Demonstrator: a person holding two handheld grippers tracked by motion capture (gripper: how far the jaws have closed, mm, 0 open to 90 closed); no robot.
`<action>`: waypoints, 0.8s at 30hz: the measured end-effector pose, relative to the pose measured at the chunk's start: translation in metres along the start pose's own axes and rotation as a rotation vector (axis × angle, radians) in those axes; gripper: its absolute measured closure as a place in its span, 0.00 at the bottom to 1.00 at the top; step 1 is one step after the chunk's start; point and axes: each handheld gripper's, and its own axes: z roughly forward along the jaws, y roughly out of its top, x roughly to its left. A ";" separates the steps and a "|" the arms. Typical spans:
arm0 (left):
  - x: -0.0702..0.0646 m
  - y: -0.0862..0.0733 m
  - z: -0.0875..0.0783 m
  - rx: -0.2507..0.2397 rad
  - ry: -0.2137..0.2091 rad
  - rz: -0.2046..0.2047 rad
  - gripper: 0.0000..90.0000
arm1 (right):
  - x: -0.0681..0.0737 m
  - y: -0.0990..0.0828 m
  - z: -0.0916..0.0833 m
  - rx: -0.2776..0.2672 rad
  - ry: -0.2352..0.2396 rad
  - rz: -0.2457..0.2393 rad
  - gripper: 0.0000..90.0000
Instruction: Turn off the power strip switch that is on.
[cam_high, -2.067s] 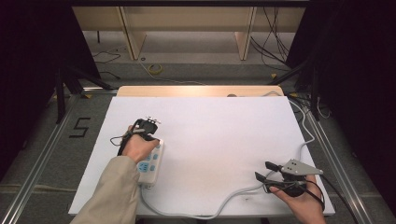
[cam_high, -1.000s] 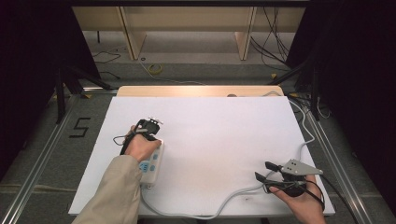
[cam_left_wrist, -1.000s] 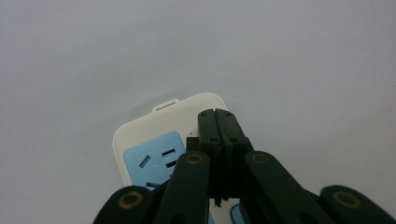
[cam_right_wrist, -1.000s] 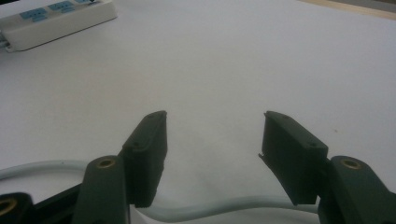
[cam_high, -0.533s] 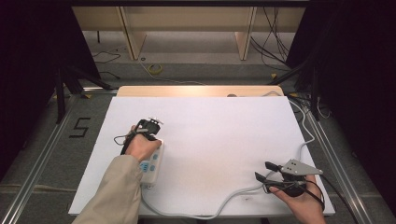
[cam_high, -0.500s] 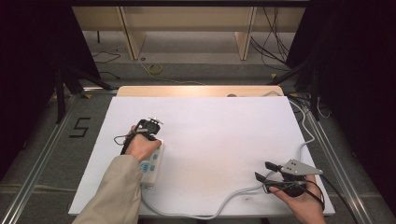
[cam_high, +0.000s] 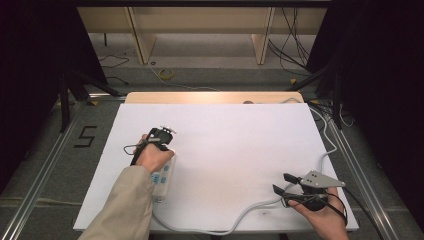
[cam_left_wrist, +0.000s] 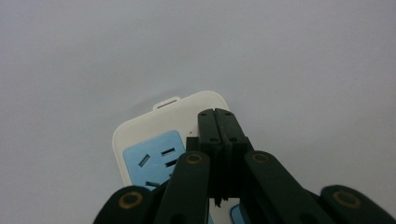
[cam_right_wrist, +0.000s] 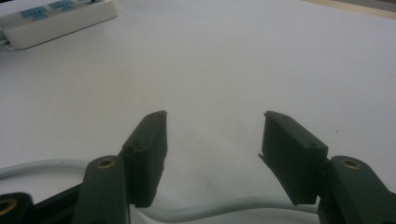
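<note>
Power strip (cam_high: 163, 176) lies on table (cam_high: 240, 135), lower left of frame; its cable (cam_high: 235, 220) runs along the bottom edge toward lower right.

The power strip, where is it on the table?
In the high view the power strip lies at the white table's near left, directly under the left gripper.

- One white power strip (cam_high: 163, 175) lies on my table, under my left hand; I count two blue socket panels on the part of it I can see from above.
- One white cable (cam_high: 260, 207) trails from it across the sheet.
- One white table sheet (cam_high: 240, 140).
- Two grippers are mine: the left gripper (cam_left_wrist: 218, 125), jaws pressed together, and the right gripper (cam_right_wrist: 212, 140), jaws spread apart.
- One black "5" mark (cam_high: 85, 136) on the floor.
</note>
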 end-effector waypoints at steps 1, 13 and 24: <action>0.000 0.000 0.000 0.002 0.000 0.000 1.00 | 0.000 0.000 0.000 0.000 0.000 -0.001 0.46; -0.004 0.003 0.001 0.022 0.026 0.007 1.00 | 0.000 0.000 0.000 0.000 0.000 -0.002 0.46; -0.005 0.005 0.001 0.034 0.032 0.007 1.00 | 0.000 0.000 0.000 0.001 0.000 -0.002 0.46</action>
